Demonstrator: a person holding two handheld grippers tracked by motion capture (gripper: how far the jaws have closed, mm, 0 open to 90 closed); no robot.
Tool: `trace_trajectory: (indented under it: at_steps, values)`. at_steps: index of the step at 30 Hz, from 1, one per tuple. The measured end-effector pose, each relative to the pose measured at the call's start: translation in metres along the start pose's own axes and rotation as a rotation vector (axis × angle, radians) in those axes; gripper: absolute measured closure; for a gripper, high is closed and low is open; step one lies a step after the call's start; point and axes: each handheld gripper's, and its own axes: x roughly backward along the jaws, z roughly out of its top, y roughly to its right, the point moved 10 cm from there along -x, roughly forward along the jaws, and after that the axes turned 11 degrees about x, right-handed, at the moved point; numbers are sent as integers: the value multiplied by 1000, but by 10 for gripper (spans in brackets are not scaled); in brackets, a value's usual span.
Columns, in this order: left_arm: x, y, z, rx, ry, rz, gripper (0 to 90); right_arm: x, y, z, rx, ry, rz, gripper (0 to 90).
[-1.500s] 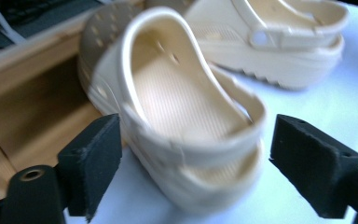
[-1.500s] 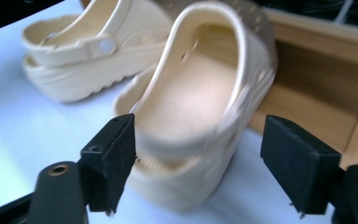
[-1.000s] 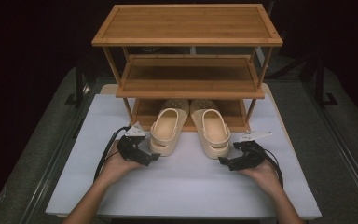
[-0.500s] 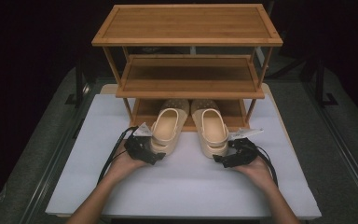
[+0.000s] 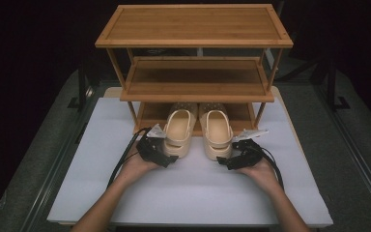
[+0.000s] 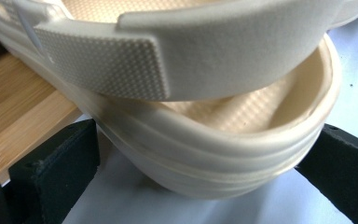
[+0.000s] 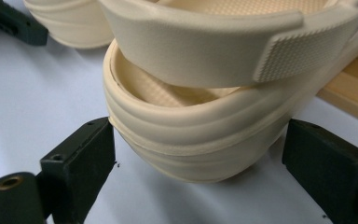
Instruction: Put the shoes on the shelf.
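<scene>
Two hand-held grippers have closed in on the shoes since a second ago, when both sat farther back and wider apart on the white tabletop. The three-tier bamboo shoe rack stands at the far side of the tabletop, its lowest shelf almost level with the surface. The pair of cream rubber clogs rests with toes on that lowest shelf and heels hanging out over the white surface, side by side with a narrow gap between them. Broad bare room lies on the tabletop in front of the heels and to both sides, while the rack's legs stand just outside each clog.

The left cream clog has its heel between the spread jaws of the left hand-held gripper; in the left gripper view the heel sits close to both jaws. The right cream clog likewise has its heel between the spread jaws of the right hand-held gripper, with small gaps either side. No writing is readable on the clogs; their heel straps carry only a fine dotted texture.
</scene>
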Motion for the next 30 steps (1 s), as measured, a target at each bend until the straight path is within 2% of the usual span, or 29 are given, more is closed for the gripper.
trace_trajectory:
  at_steps: [9, 16, 22, 30]
  values:
    - [-10, 11, 10, -15, 7, -8, 0, -12, -5, 13, 18, 7, 7, 95]
    - [-12, 9, 12, -14, 11, 1, 0, -18, -6, 17, 19, 6, -6, 93]
    - [-14, 4, 16, -27, -10, 4, 1, -20, -2, 20, 14, 3, -7, 94]
    - [-20, -10, 30, -3, 9, -8, 2, -28, 12, 30, 4, -9, -8, 94]
